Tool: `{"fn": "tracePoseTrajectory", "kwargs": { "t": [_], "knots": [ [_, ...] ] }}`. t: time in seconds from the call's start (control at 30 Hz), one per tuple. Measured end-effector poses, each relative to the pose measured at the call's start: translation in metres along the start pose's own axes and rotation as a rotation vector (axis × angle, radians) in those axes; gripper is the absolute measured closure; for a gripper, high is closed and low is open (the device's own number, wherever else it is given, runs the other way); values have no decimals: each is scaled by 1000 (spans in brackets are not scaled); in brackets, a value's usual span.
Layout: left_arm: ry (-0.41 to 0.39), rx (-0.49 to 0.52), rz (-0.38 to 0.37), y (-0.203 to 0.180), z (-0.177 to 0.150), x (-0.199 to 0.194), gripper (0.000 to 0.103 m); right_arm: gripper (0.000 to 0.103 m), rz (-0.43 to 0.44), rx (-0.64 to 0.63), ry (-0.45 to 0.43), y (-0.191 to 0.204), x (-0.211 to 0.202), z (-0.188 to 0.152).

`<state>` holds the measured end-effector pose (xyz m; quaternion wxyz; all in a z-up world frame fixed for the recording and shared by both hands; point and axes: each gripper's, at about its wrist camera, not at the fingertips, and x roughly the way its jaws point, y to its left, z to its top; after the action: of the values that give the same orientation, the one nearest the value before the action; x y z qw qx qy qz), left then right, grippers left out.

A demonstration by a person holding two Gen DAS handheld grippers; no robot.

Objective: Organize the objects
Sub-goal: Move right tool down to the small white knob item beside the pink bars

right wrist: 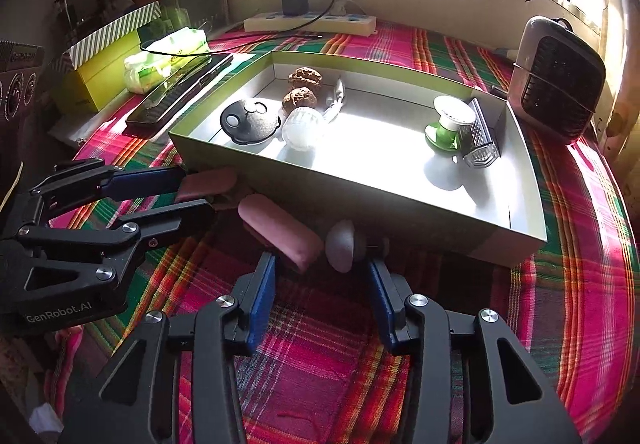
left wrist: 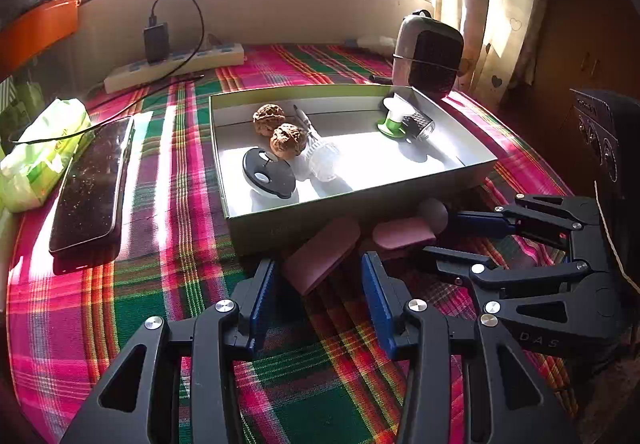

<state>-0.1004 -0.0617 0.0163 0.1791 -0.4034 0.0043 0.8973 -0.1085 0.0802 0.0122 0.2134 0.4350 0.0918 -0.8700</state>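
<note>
Two pink blocks lie on the plaid cloth just in front of the open box [left wrist: 360, 204] [right wrist: 360, 200]. My left gripper [left wrist: 319, 262] [right wrist: 199, 195] is open, with the end of one pink block [left wrist: 320, 260] [right wrist: 206, 182] between its blue pads and a gap on the right side. My right gripper [right wrist: 321, 261] [left wrist: 437, 233] reaches in from the right. The other pink block [right wrist: 280, 228] [left wrist: 404, 233] and a round pale knob [right wrist: 340, 246] [left wrist: 434, 213] fill its jaws, touching both pads.
The box holds two walnuts [left wrist: 280, 128], a black-lidded piece [left wrist: 268, 172], a clear plastic piece [left wrist: 322, 160], a green-and-white tool [left wrist: 394, 120] and a small grater [left wrist: 420, 124]. A phone [left wrist: 92, 184], tissue pack [left wrist: 44, 152], power strip [left wrist: 172, 66] and small heater [left wrist: 428, 56] surround it.
</note>
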Motion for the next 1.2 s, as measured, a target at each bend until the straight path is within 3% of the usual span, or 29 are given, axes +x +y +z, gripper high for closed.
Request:
{"fn": "tracePoseTrajectory", "kwargs": {
  "t": [0.2,0.4,0.47,0.53,0.6,1.2],
  "knots": [
    [18,19,-32,-10,-4,0,62,80,6,0,-7,-6,-3,-2],
    [22,25,-26,-12,-5,0,62,81,45,-34,-5,-11,-5,-4],
    [16,23,-8,-11,-3,0,62,77,45,-66,-8,-9,-5,-3],
    [20,26,2,-11,-2,1,62,62,35,-106,-21,-6,-6,-1],
    [30,43,19,-13,0,4,62,56,56,-138,-30,-4,-7,1],
    [53,27,39,-9,6,14,62,55,28,-36,-32,-38,-9,-1]
  ]
}}
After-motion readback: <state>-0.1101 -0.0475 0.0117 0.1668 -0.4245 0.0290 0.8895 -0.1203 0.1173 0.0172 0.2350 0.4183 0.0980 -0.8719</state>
